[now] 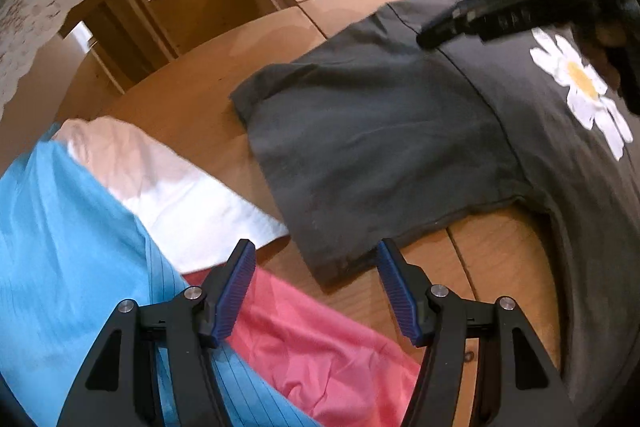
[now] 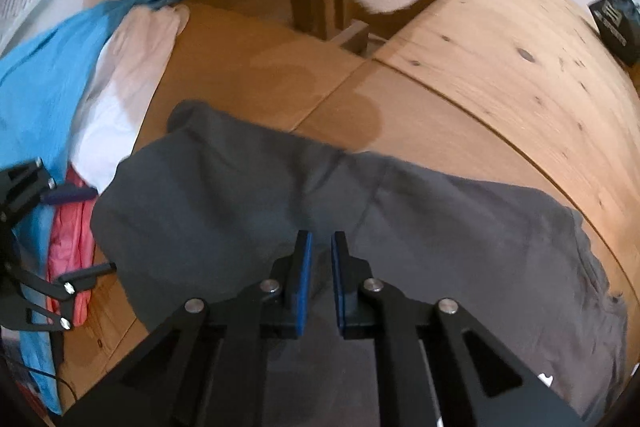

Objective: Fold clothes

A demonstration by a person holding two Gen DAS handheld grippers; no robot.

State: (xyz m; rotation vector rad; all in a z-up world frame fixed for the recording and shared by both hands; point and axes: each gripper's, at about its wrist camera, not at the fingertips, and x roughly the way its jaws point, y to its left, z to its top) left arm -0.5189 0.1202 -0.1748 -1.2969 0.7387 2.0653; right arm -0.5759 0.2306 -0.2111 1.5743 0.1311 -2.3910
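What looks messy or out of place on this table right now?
The gray daisy T-shirt lies flat, sleeve spread. Beside it, blue, white and pink clothes sit in a loose, overlapping heap, unfolded. Nothing looks damaged.

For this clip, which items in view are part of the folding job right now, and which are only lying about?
In the job:
- dark grey T-shirt with a daisy print, spread on the wooden table
- left gripper, fingers apart, hovering at the sleeve hem
- right gripper, fingers nearly together over the shirt

Lying about:
- blue garment
- white garment
- pink garment
- black box
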